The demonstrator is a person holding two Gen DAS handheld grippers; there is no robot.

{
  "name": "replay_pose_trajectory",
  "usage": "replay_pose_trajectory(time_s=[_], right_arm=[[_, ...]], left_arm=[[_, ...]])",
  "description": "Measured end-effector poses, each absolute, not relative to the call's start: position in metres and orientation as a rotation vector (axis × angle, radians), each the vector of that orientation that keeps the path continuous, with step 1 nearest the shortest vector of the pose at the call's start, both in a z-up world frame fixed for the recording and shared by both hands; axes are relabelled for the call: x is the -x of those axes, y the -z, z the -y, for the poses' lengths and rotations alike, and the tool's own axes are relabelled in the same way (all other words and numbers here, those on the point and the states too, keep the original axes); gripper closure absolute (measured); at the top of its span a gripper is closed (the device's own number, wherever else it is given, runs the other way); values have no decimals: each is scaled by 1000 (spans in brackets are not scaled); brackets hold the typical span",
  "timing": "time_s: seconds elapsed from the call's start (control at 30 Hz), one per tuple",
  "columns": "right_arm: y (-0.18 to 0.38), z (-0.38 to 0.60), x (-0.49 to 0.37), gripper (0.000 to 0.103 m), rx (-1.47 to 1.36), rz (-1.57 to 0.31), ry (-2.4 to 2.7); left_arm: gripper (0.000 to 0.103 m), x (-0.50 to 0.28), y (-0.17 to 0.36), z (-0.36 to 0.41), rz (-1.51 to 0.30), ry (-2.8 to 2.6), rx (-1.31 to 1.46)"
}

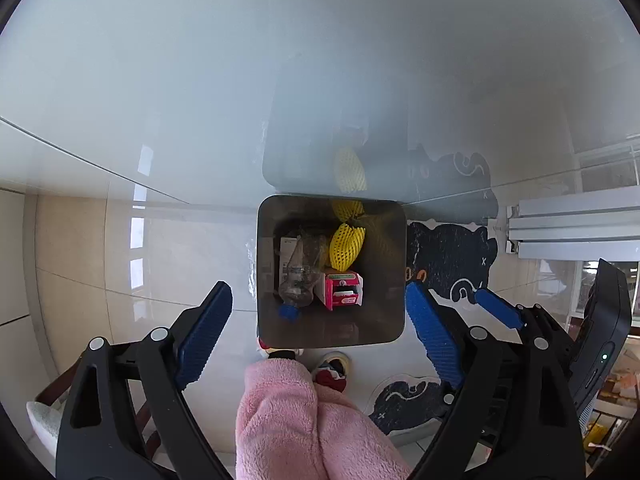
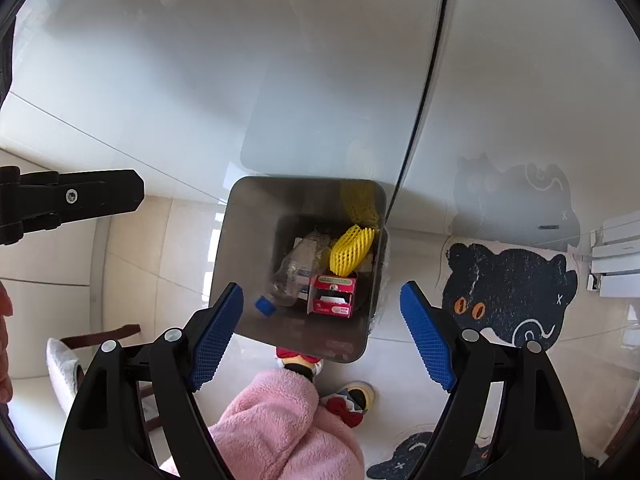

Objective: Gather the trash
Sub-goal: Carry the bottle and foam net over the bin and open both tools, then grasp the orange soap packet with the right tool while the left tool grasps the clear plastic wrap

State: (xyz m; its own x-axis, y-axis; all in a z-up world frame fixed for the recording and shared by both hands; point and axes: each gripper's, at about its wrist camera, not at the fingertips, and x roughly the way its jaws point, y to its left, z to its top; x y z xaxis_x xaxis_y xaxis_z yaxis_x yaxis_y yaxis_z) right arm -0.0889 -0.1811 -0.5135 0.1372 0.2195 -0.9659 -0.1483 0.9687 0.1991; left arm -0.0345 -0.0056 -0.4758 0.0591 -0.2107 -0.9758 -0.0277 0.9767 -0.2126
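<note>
Two grippers hang over the trash bin, fingers released.

Left gripper [image 1: 320,312] and right gripper [image 2: 322,320] grasp nothing. Inside the metal bin [image 2: 240,248], which stands on the tiled floor [image 2: 132,256]: a crushed plastic bottle [image 2: 292,276] on the left, red carton [image 2: 332,296] beside it, yellow foam net [image 2: 350,250] behind the carton.

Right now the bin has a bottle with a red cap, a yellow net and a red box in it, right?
Almost. The bottle has a blue cap, not red; the right wrist view shows it. The yellow net and red box are in the bin.
</note>
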Motion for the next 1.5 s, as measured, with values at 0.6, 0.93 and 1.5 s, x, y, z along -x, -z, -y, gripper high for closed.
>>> replay_pose_trajectory(time_s=[0.6, 0.93, 1.5], right_arm=[[308, 223, 121, 13, -147, -1153, -299], [197, 230, 91, 10, -155, -908, -302], [144, 234, -22, 10, -211, -787, -210]], left_arm=[[12, 87, 280, -19, -1230, 118, 260], [8, 60, 171, -21, -995, 115, 188], [12, -68, 140, -37, -925, 173, 128]])
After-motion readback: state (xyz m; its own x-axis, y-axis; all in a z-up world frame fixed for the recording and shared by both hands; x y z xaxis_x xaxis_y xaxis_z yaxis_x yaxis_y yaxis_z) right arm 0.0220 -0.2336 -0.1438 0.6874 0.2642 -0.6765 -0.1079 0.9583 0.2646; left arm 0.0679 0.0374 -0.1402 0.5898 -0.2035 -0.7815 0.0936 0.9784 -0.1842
